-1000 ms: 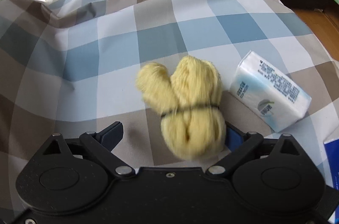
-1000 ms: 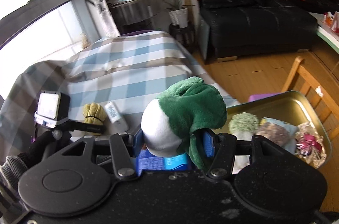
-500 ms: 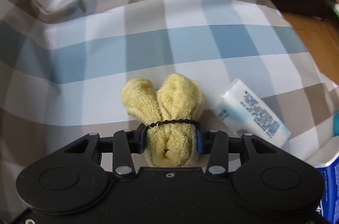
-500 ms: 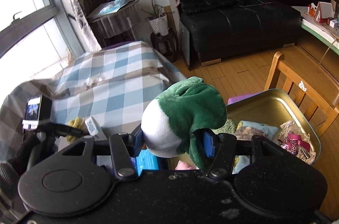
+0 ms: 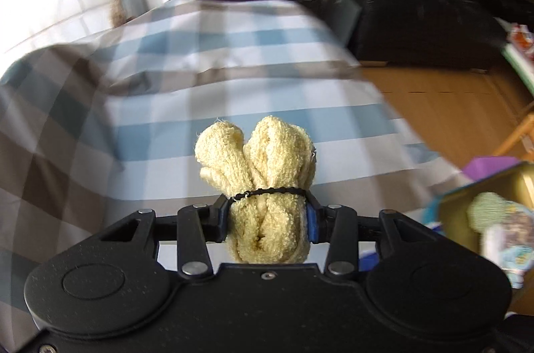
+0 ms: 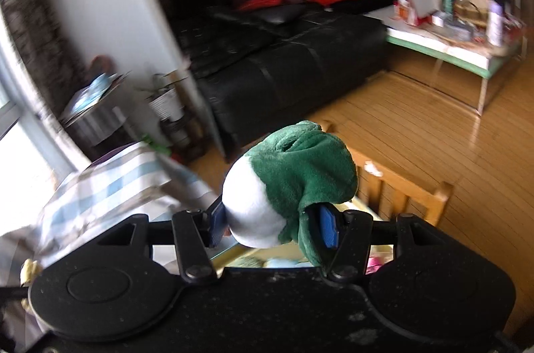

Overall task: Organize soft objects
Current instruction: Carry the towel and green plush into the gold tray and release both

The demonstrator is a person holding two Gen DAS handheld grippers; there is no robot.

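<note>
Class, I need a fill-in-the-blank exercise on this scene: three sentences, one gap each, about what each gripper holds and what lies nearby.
1. The left gripper is shut on a ____ towel bundle tied with a black band.
2. The right gripper is shut on a plush toy that is white and ____.
3. In the left wrist view, the gold tray lies to the ____ of the bundle.

Missing words: yellow; green; right
</note>
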